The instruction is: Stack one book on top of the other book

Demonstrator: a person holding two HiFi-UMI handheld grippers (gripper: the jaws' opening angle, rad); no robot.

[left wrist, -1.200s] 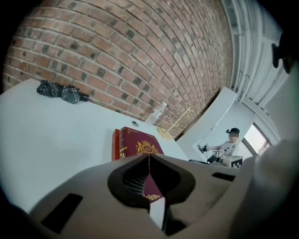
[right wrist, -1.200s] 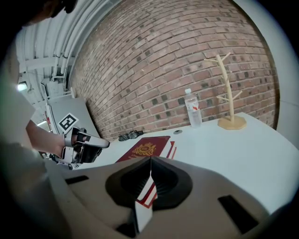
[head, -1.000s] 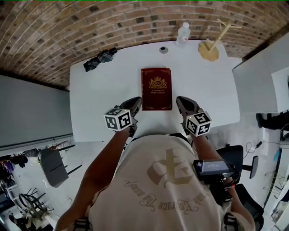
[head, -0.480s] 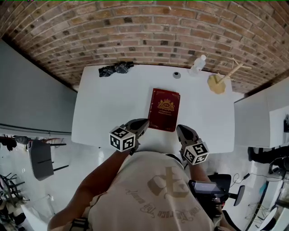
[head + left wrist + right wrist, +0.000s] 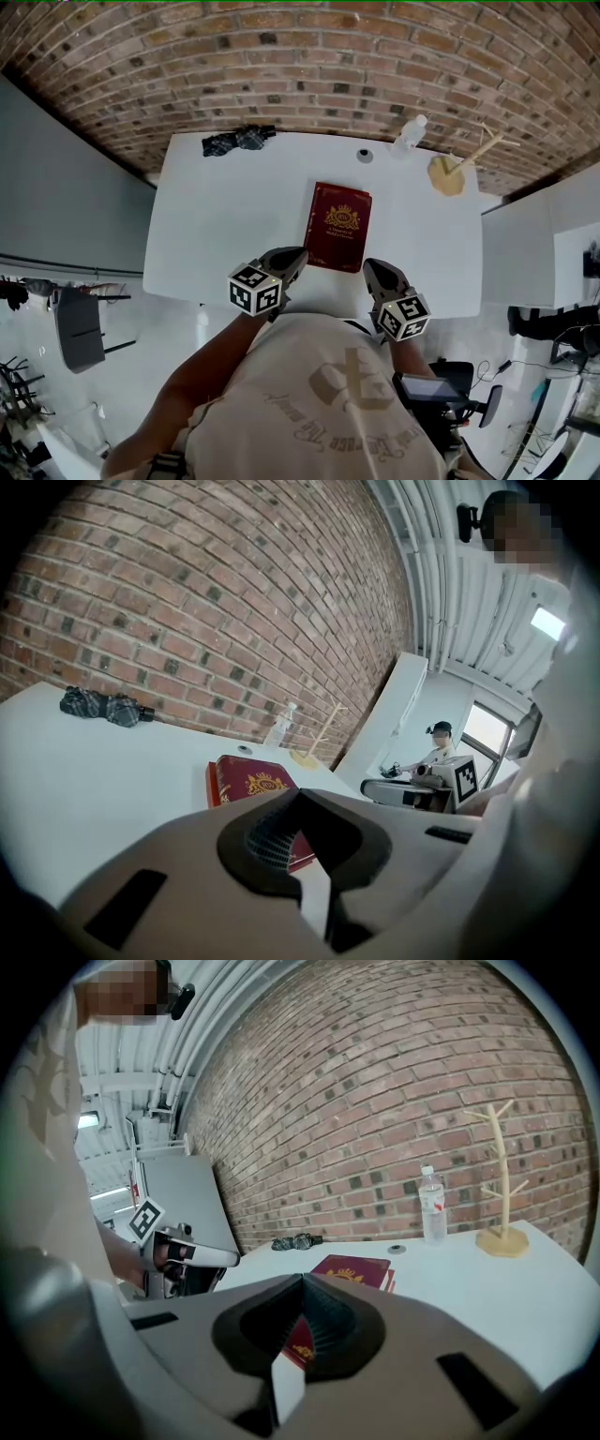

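Nearest my chest, at the 6 o'clock edge of the white table (image 5: 216, 225), I am holding both tools back from the work. The left gripper (image 5: 292, 255) is sitting at 7 o'clock of the red book (image 5: 338, 226) and the right gripper (image 5: 372, 270) at 5 o'clock. Neither is touching it. Each gripper's own view is showing its two jaws pressed together with nothing between them, only table and book cover beyond the tips. I am reading this as hands parked clear so that no jaw is nudging the pile.

Just beyond the tips, the red book is lying flat near the table's centre, crest upward. The right gripper view is showing a second red edge (image 5: 390, 1284) peeking out beneath it on its far-right side. I am judging this to be the other book, so the stack is looking already made, with the upper cover slightly offset.

Farther off, a small round cap (image 5: 365, 156) is lying at 12 o'clock. A clear bottle (image 5: 410, 134) is standing at 1 o'clock and a wooden stand (image 5: 448, 174) at 2 o'clock. A dark bundle (image 5: 239, 141) is lying at 11 o'clock. All are sitting well apart from the books, against the brick wall (image 5: 300, 66).
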